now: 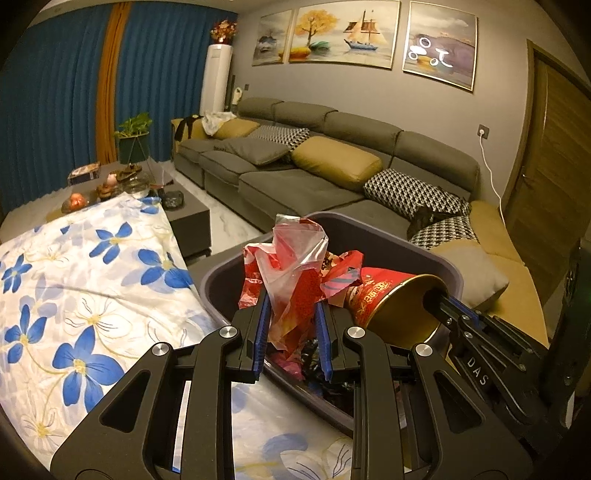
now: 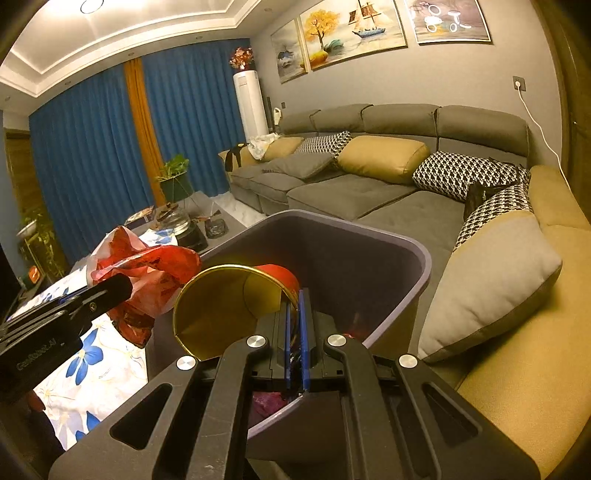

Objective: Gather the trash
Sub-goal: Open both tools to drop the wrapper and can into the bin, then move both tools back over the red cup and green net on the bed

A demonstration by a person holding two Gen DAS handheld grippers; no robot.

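Crumpled red and clear plastic bag (image 1: 295, 266), thin and glossy, pinched between blue ribbed pads of left gripper (image 1: 291, 314), held above open mouth of dark purple rounded-rectangular plastic bin (image 1: 436, 254). Red paper cup with gold foil lining (image 2: 225, 306), tapered and tipped on side, clamped by its rim wall in right gripper (image 2: 295, 314), jaws pressed nearly together, over same bin. Dark wrappers seen inside bin. Bin flanked by blue-flowered white cloth (image 1: 92, 288), smooth.

Warm, dim indoor light comes from a ceiling lamp (image 2: 89, 6), glare whitens one painting (image 1: 437, 46), and fisheye edges bend darkly.
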